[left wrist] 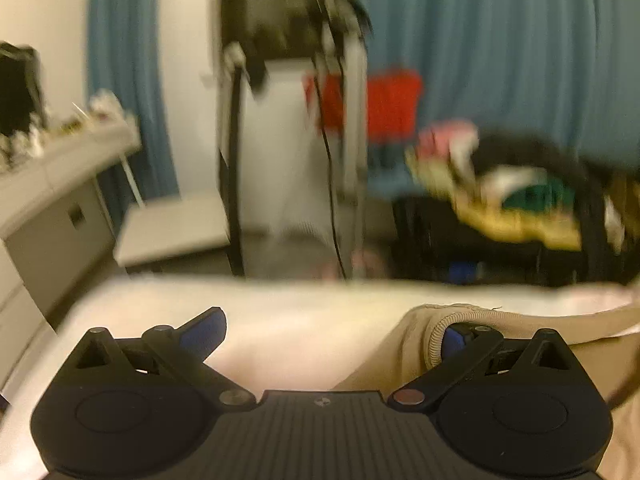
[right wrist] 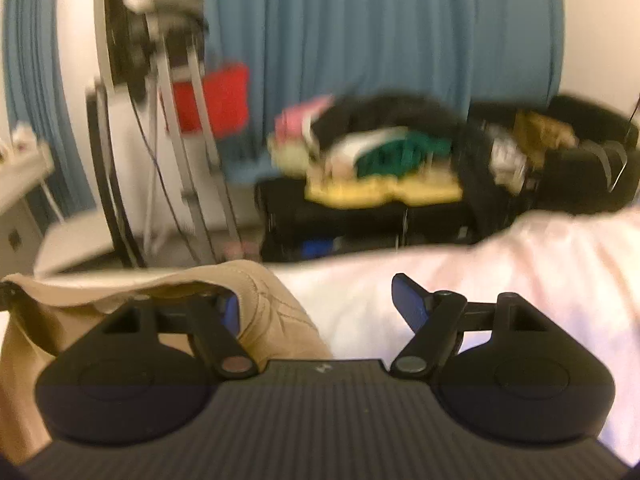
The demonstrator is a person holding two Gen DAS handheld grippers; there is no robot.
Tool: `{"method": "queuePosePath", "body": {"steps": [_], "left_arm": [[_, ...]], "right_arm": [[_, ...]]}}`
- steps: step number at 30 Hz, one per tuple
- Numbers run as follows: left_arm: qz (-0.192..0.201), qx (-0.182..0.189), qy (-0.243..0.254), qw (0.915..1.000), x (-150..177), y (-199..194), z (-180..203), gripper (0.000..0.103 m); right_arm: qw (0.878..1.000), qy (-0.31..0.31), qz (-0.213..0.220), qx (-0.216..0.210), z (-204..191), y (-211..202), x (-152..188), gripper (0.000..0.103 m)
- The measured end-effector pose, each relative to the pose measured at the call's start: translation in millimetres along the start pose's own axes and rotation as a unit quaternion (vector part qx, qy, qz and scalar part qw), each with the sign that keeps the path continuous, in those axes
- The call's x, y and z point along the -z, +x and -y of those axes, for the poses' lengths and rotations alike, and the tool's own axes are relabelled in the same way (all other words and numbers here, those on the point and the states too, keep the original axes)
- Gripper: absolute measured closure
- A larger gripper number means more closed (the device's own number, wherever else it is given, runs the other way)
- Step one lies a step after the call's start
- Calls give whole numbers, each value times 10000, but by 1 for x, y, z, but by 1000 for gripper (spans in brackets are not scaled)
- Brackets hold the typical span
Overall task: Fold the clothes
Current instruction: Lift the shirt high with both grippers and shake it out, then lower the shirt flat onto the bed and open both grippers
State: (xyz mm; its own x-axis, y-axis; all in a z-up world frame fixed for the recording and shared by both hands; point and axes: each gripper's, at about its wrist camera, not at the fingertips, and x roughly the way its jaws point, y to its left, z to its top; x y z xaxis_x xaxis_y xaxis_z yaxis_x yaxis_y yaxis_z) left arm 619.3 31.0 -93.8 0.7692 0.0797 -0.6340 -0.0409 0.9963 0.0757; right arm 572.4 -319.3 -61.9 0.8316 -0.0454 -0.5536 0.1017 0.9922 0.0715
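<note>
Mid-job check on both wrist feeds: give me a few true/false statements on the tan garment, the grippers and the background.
1. The tan garment lies on a white surface. True.
2. The left gripper is clamped shut. False: its jaws stand wide apart.
3. The right gripper is open. True.
4. The curtain behind is red. False: it is blue.
5. A clothes pile sits beyond the white surface. True.

Left gripper (left wrist: 332, 334) gapes over white bed (left wrist: 280, 320) beside beige garment (left wrist: 400, 360)
</note>
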Motion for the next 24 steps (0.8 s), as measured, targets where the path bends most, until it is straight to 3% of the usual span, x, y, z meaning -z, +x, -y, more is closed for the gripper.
{"method": "queuePosePath", "body": {"steps": [4, 7, 11, 17, 24], "left_arm": [[-808, 164, 590, 9949, 16, 38, 10, 0], [-1569, 512, 1125, 9799, 15, 48, 18, 0], [-1260, 713, 1359, 9801, 15, 18, 20, 0], [-399, 889, 822, 9918, 40, -57, 8, 0], [651, 777, 345, 9942, 77, -215, -15, 0]], "right_arm": [[9959, -397, -792, -197, -11, 37, 5, 28], [9860, -648, -1439, -536, -27, 41, 2, 28], [9837, -760, -1402, -827, -40, 17, -7, 28], [9923, -390, -522, -1056, -46, -64, 1, 28], [9927, 10, 473, -1107, -55, -209, 28, 28]]}}
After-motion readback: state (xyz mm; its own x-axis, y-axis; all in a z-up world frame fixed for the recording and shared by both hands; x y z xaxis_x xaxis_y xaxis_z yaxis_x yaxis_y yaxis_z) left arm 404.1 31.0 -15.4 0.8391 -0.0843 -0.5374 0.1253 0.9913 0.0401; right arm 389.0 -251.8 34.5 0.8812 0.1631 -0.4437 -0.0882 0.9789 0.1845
